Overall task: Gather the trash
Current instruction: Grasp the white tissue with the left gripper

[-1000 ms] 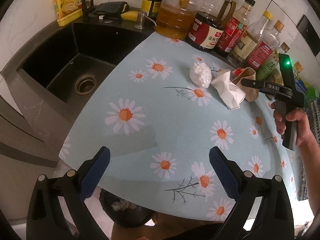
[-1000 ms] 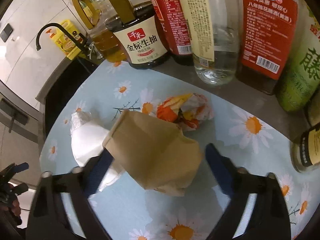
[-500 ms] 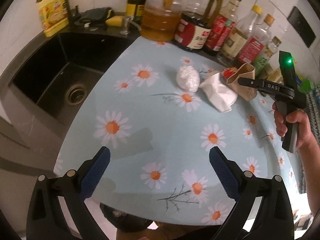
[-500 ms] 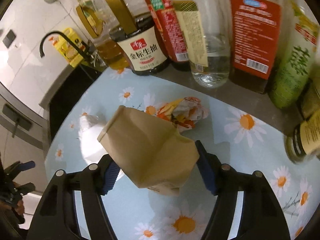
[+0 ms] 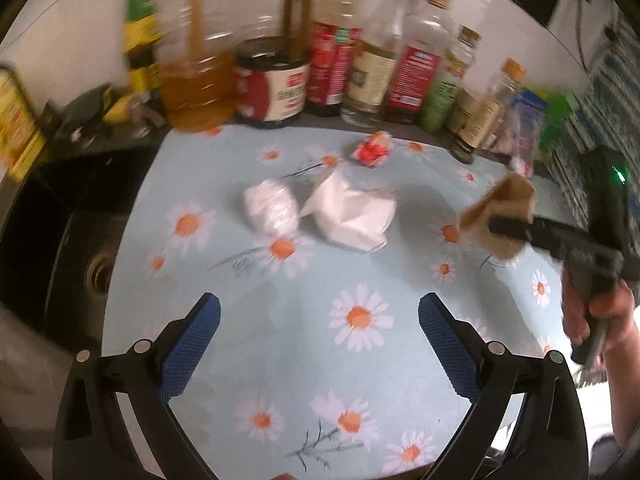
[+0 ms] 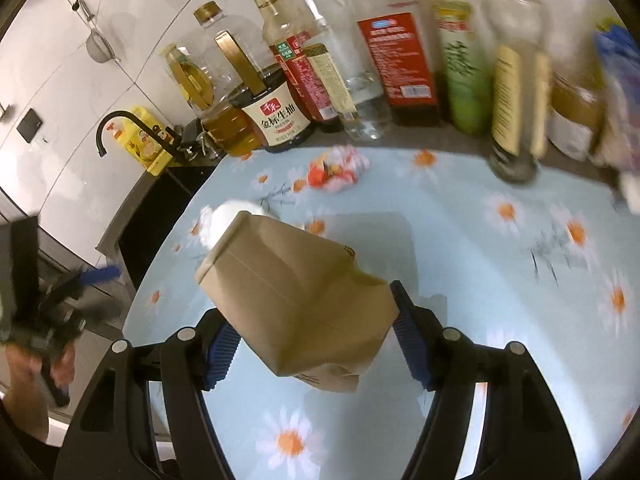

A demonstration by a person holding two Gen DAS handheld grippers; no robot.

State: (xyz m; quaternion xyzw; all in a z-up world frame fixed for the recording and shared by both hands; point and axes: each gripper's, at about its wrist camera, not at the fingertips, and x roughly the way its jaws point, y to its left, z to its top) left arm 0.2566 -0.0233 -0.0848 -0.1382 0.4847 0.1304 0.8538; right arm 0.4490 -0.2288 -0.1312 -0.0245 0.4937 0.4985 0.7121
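My right gripper (image 6: 316, 344) is shut on a crumpled brown paper bag (image 6: 296, 300) and holds it above the daisy-print tablecloth (image 6: 460, 264). In the left wrist view the same brown paper bag (image 5: 500, 216) hangs at the right in my right gripper (image 5: 504, 226), lifted off the table. Left on the cloth are a white crumpled tissue (image 5: 352, 210), a white plastic wad (image 5: 270, 210) beside it, and a red-and-white wrapper (image 5: 372, 152) farther back. My left gripper (image 5: 318, 348) is open over the near part of the table, with nothing between its fingers.
A row of oil and sauce bottles (image 5: 360, 64) lines the back of the counter. A black sink (image 5: 60, 248) with a black tap (image 6: 120, 124) lies to the left. The tablecloth's (image 5: 360, 360) near edge runs close under my left gripper.
My right gripper closed on the brown bag, lifted it off the cloth and carried it right, away from the tissue. My left gripper moved in over the table, toward the white trash.
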